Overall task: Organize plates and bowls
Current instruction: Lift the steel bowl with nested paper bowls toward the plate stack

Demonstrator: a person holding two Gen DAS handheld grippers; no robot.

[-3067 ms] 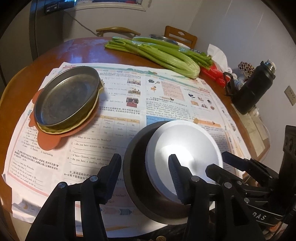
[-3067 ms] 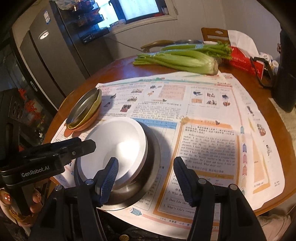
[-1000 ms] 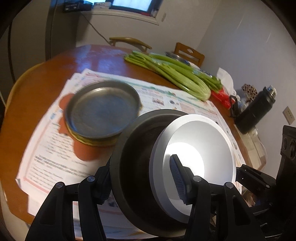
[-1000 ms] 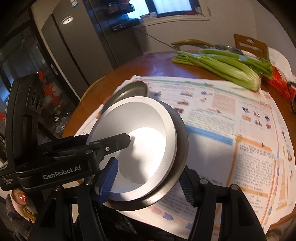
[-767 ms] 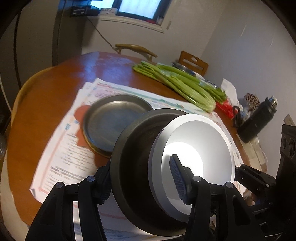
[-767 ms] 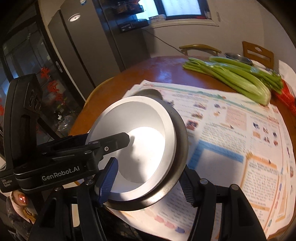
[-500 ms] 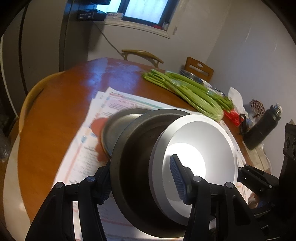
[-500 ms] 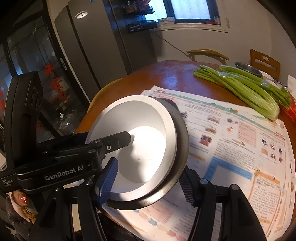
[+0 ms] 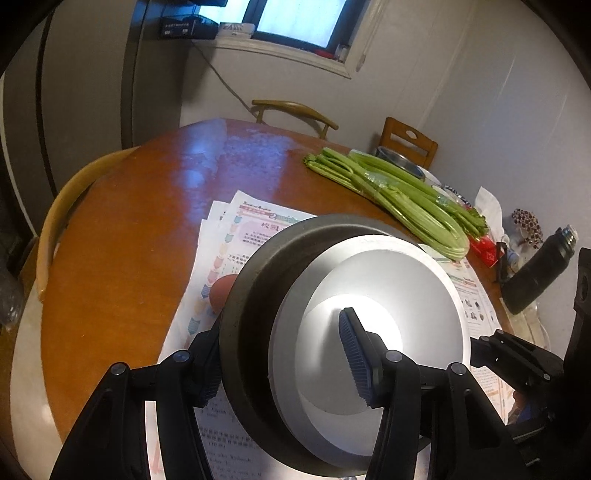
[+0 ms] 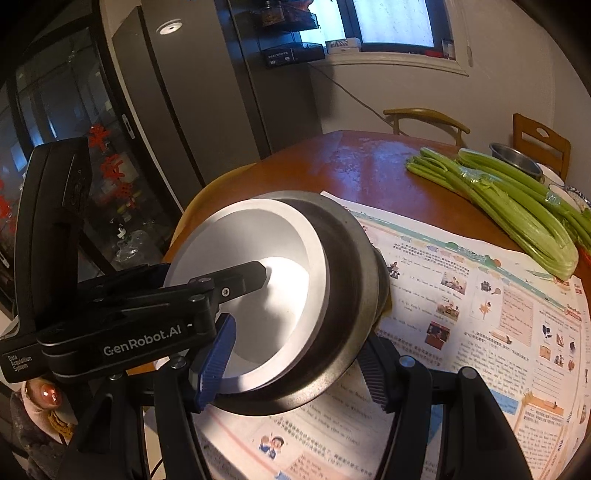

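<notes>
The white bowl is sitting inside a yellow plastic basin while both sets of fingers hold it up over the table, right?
Not quite: the white bowl sits inside a dark metal bowl, not a yellow plastic basin. The right wrist view shows it. Both sets of fingers do hold the pair up over the table.

You face a round wooden table [image 9: 140, 229] under dim indoor light. Pale walls [image 9: 461, 92] meet at a corner; a window [image 10: 395, 22] glows above its sill, a cable hanging below it. Two wooden chairs [image 10: 424, 118] stand at the far edge. A dark refrigerator [image 10: 207, 92] and a glass-fronted cabinet [image 10: 59, 122] stand on the left.
</notes>
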